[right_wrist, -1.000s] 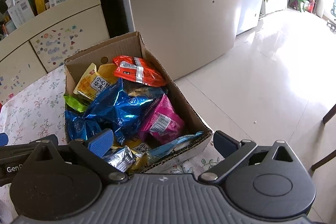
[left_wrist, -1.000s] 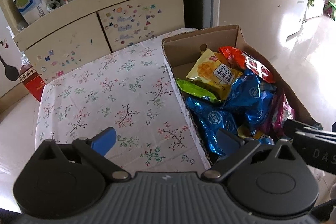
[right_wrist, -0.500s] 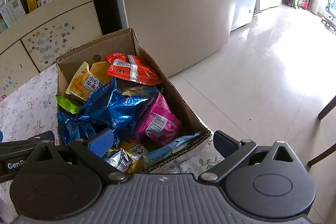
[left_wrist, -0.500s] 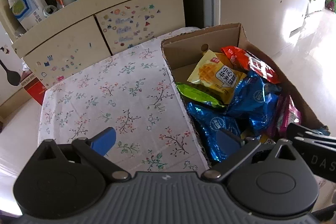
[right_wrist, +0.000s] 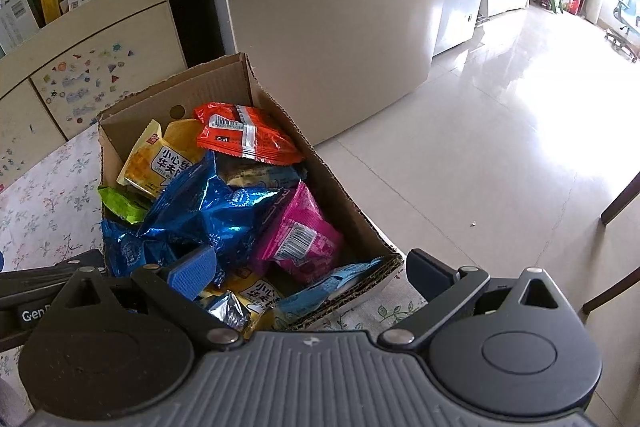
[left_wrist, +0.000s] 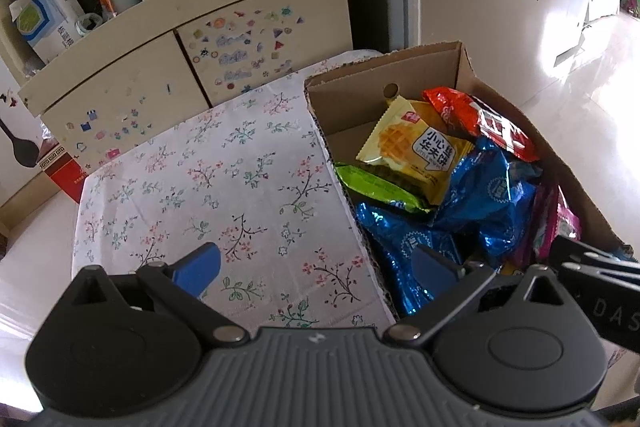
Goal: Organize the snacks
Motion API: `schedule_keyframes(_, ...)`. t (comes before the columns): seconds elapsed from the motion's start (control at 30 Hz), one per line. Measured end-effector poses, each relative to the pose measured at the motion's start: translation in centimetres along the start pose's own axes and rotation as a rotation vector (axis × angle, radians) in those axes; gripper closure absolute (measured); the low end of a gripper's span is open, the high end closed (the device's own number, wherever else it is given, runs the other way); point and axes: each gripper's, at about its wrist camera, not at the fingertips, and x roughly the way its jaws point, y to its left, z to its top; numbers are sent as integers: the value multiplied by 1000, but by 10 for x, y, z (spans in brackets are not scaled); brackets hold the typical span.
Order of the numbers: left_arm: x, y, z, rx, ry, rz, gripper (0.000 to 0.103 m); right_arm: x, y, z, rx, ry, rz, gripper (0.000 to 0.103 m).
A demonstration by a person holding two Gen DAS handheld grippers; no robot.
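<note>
While both tools hang just short of the table, the snacks lie heaped in the cardboard box (right_wrist: 352, 211) at the right edge of the flowered tablecloth (left_wrist: 208, 187), with bare cloth beside it. The left gripper (left_wrist: 316, 269) is spread wide and empty over the cloth and the box's near wall; the right gripper (right_wrist: 308, 271) is likewise spread and empty over the box's near corner. A full box fits snacks already gathered as well as snacks waiting to be sorted, so I wouldn't name a move. Any pick would go best by pinching a crimped edge, since the foil looks slippery. The yellow waffle packet (left_wrist: 416, 151) reads "小心" and "LITTLE"; the orange packet (right_wrist: 244, 135) and pink packet (right_wrist: 300, 231) show barcodes, and the blue foil bags (right_wrist: 208, 207) carry round seals too small to read.
</note>
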Motion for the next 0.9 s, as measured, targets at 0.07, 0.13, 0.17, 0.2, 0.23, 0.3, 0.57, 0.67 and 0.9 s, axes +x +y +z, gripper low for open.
schedule_keyframes(0.07, 0, 0, 1, 1, -4, -1, 2, 0, 0, 0, 3, -2, -1, 0)
schedule_keyframes(0.13, 1, 0, 2, 3, -6, 0, 2, 0, 0, 1, 7, -2, -3, 0)
schedule_keyframes(0.17, 1, -1, 2, 3, -6, 2, 2, 0, 0, 1, 8, -2, -5, 0)
schedule_keyframes(0.2, 1, -1, 2, 3, -7, 4, 2, 0, 0, 0, 9, -2, -6, 0)
schedule_keyframes(0.23, 1, -1, 2, 3, -9, 5, 2, 0, 0, 0, 11, -3, -8, 0)
schedule_keyframes(0.3, 1, -1, 3, 3, -14, 6, 2, 1, 1, 1, 12, -4, -8, 0)
schedule_keyframes(0.57, 1, 0, 3, -12, -11, -9, 3, 0, 1, 1, 21, -9, -13, 0)
schedule_keyframes(0.67, 2, 2, 2, -22, -2, -18, 3, 1, 2, 1, 15, -8, -15, 0)
schedule_keyframes(0.9, 1, 10, -2, -27, 4, -17, 3, -2, 9, -1, -15, -12, -10, 0)
